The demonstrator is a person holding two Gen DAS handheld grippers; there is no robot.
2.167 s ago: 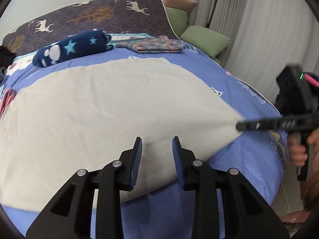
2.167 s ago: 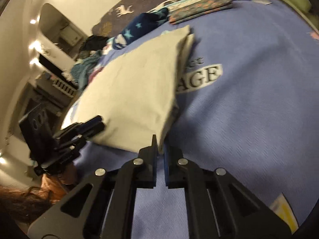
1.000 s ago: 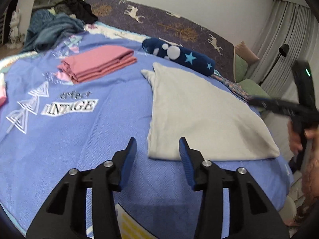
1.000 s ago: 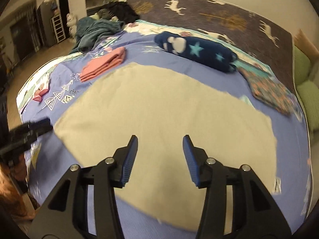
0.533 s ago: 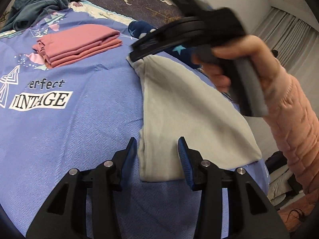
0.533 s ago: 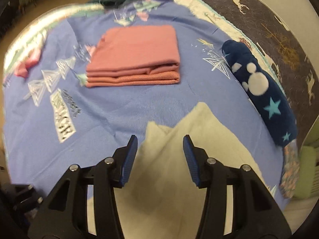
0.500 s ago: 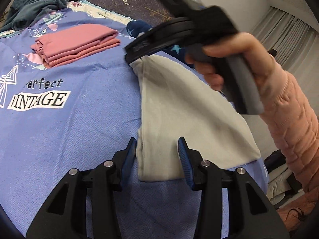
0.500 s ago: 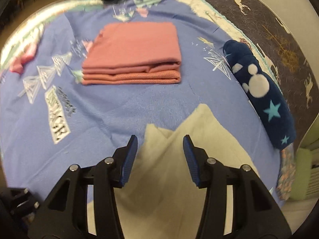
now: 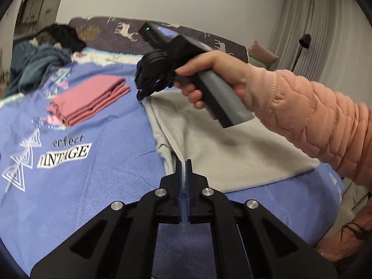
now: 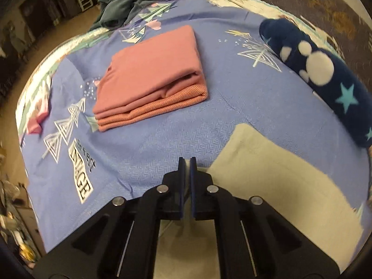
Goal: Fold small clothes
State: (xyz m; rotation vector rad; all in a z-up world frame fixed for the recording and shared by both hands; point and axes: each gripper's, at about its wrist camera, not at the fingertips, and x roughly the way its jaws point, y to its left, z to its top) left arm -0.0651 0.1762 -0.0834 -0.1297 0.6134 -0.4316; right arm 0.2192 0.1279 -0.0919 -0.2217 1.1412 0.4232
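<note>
Left gripper [image 9: 183, 162] and right gripper [image 10: 187, 160] pinching beige cloth [image 9: 232, 153], blue bedspread [image 9: 93, 186]

A home bedroom is shown. A bed [image 9: 97, 186] is spread with a blue printed bedspread [image 10: 162, 139], and a dark headboard [image 9: 111, 34] patterned with deer is set against a plain wall. Pale curtains [image 9: 313, 23] are hung at one side, cushions [image 9: 262, 53] are propped beside them, and rumpled clothes [image 9: 37, 62] are heaped at the far edge.

Pale beige cloth [image 9: 232, 148] lies folded on the blue bedspread [image 9: 104, 162], left edge lifted.
</note>
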